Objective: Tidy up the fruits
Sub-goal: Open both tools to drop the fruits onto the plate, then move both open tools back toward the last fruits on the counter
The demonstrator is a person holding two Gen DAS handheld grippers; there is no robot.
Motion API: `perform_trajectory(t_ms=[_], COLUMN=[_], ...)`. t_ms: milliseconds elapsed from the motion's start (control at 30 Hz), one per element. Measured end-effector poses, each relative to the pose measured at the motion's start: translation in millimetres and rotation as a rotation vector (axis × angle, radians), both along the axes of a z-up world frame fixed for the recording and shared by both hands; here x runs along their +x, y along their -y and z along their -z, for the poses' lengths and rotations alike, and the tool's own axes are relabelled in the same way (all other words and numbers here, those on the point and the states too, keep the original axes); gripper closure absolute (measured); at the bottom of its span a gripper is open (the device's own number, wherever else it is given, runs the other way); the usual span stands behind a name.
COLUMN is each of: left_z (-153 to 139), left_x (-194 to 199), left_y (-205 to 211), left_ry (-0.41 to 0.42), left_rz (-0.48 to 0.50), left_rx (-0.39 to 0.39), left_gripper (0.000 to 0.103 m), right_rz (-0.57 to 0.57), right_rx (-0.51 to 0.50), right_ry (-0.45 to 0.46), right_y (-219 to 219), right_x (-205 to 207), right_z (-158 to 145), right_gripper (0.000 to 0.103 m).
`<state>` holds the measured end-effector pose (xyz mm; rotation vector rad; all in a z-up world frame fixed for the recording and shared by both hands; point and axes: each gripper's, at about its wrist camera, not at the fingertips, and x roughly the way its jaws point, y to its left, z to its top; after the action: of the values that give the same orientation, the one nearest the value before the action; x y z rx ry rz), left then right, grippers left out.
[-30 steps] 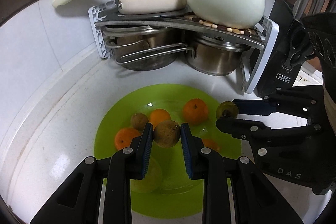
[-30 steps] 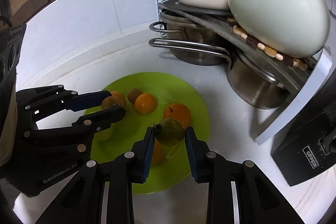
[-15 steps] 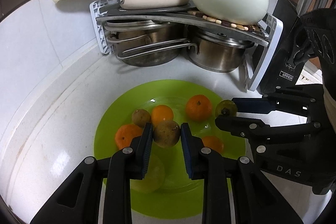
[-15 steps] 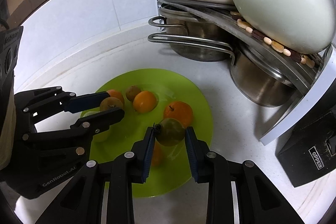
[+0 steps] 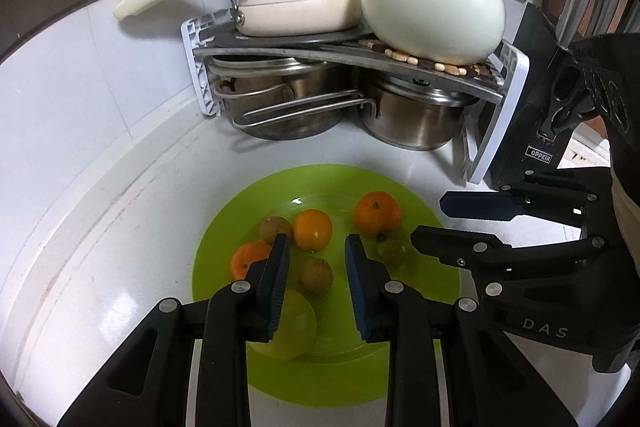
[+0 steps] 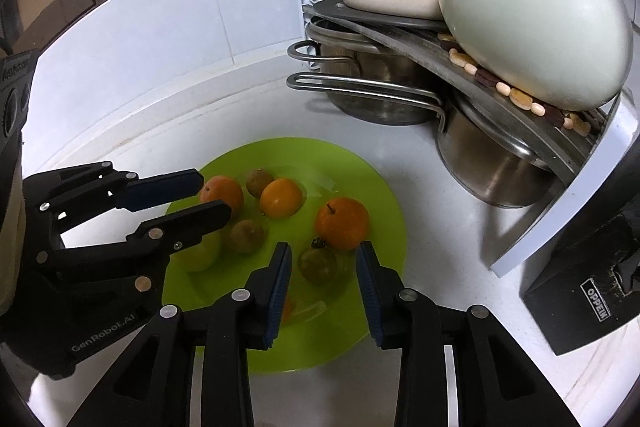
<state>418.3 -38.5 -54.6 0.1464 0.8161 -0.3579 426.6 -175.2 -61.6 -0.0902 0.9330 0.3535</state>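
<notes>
Fruit on green plate; both hand-held grippers released, nothing gripped.

Left hand-held gripper (image 5: 314, 255): jaws apart, hovering over plate w/ brown fruit (image 5: 316, 275) lying below the gap, pads not touching it. Right hand-held gripper (image 6: 323, 265): jaws opening, greenish-brown fruit (image 6: 318, 263) w/ stem lying on plate between them, pads clear of it. Green plate (image 6: 384, 203) sits on white worktop (image 6: 440, 211) near corner. On plate also: three oranges, one (image 6: 342, 223) just behind the greenish-brown fruit, one (image 6: 281, 197) mid-plate, one (image 6: 222, 191) at left by the left gripper's tips; small brown fruit (image 6: 258, 182) at back; pale yellow-green fruit (image 5: 290, 325) at front, partly hidden by left gripper. Corner rack (image 5: 508, 95) w/ steel pots under, white pot (image 5: 432, 7) and pans on top, stands behind plate, apart from it.
</notes>
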Motion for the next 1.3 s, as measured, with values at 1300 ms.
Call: perform_trajectory(t_ms=[1300], left_z=[-77.4], left_x=[-133.6], left_y=[16.9], left_ry=[0.169], left_rz=[-0.039], left_rx=[-0.063], left_gripper=[0.036], right_rz=[0.117], right_rx=[0.013], right_ry=[0.221], right_y=[46.4], right_x=[-130.7], right_z=[-76.7], right_gripper=[0.045])
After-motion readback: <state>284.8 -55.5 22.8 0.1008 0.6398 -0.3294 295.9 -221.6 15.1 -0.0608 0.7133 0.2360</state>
